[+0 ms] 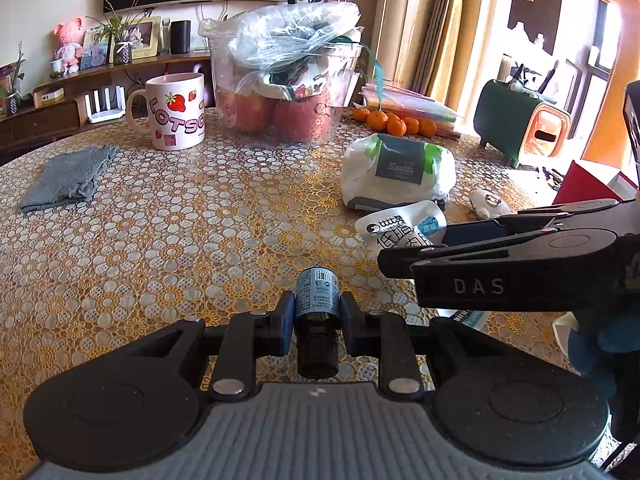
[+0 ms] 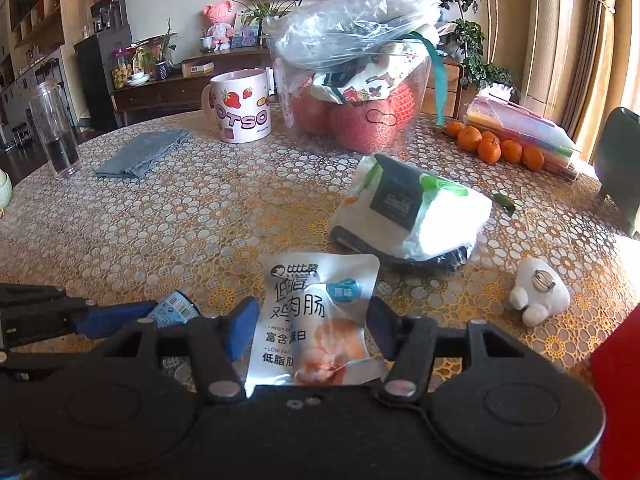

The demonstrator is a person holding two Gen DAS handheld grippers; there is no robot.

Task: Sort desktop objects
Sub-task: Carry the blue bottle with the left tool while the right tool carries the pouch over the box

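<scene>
Your left gripper (image 1: 316,312) is clamped on a small blue-labelled bottle (image 1: 316,290), its black cap toward the camera; the bottle hangs just above the flower-patterned tablecloth (image 1: 180,240). Your right gripper (image 2: 314,328) straddles a white sausage snack packet (image 2: 316,320); the blue pads (image 2: 240,328) stand at either edge of it, but whether they truly press on it is hard to tell from here. Beyond the packet lies a wet-wipes pack (image 2: 408,216); a small white plush (image 2: 540,292) sits to its right; the LOTSO mug (image 1: 176,110), a grey cloth (image 1: 68,178) and a clear fruit container (image 1: 280,92) stand farther back.
</scene>
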